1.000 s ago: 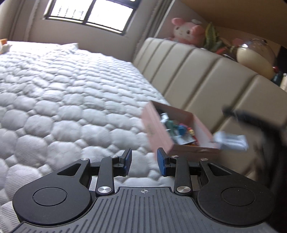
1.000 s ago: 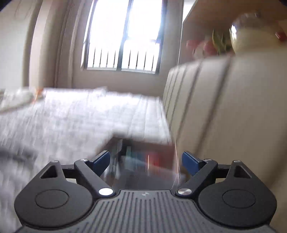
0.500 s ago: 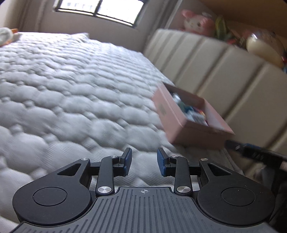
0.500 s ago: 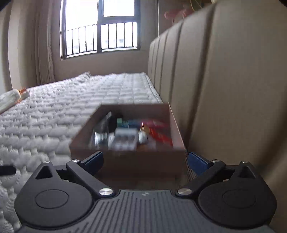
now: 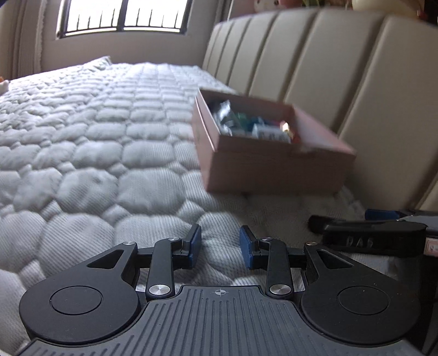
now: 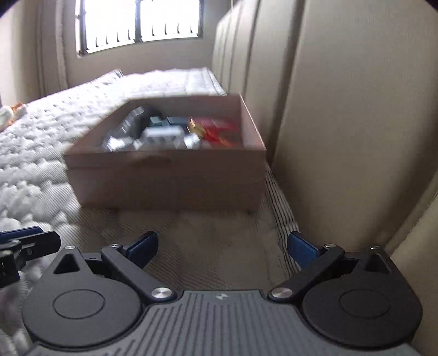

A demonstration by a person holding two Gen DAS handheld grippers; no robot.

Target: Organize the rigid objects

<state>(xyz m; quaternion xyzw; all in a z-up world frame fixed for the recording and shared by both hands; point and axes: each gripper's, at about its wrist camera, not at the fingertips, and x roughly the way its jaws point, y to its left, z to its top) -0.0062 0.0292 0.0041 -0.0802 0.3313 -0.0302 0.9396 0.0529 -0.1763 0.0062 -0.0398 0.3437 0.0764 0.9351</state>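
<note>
A brown cardboard box (image 5: pixel 262 167) (image 6: pixel 167 180) sits on the quilted mattress against the padded headboard. Inside lie several small rigid items, silver, teal, white and red (image 6: pixel 175 131). My left gripper (image 5: pixel 220 246) hovers low over the mattress, near and left of the box, open with nothing between its blue pads. My right gripper (image 6: pixel 221 246) faces the box's near wall from a short distance, jaws wide open and empty. In the left wrist view the right gripper (image 5: pixel 383 227) shows at the right edge; in the right wrist view the left gripper (image 6: pixel 24 241) shows at the left edge.
The white quilted mattress (image 5: pixel 82 142) stretches left and away toward a window (image 6: pixel 139 22). The beige padded headboard (image 6: pixel 342 109) rises right of the box. A small pale and orange object (image 6: pixel 12 113) lies far left on the bed.
Both grippers have dropped toward the mattress. The right gripper's jaws opened wider, and an item it seemed to carry over the box is gone from its jaws. The left gripper swung to face the box.
</note>
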